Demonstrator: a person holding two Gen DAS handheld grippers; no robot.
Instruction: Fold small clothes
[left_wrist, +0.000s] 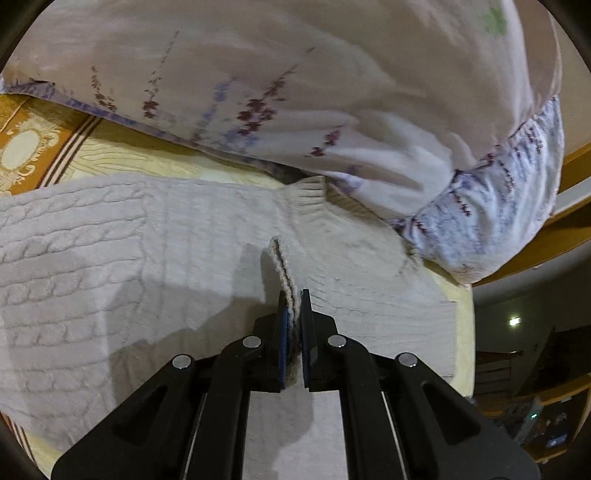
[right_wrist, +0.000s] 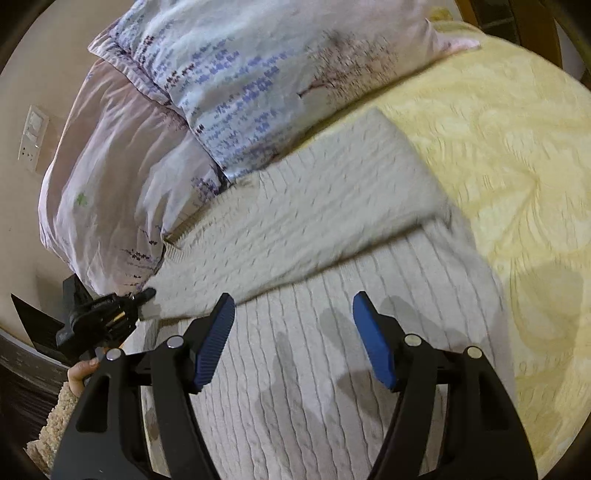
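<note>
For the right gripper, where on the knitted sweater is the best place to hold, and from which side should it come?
Probably the sweater's free side edge against the yellow bedspread, on the right in the right wrist view. The knit lies flat there, so the open right gripper could come from the bedspread side and slide one jaw under the edge. The left gripper already pinches the opposite edge.

This is a bedroom in a home. A bed fills both views, covered with a pale yellow bedspread (right_wrist: 517, 147) woven with swirling patterns and, in the left wrist view, an ochre ornamental border (left_wrist: 33, 144). Soft pillows (right_wrist: 258, 74) in pink and white floral cases lie along its head, and wooden bed framing (left_wrist: 576, 162) shows behind them. A plain beige wall carries a white switch and socket plate (right_wrist: 33, 136). Beyond the mattress edge the room is dim, with one small lamp (left_wrist: 514, 321) glowing.
</note>
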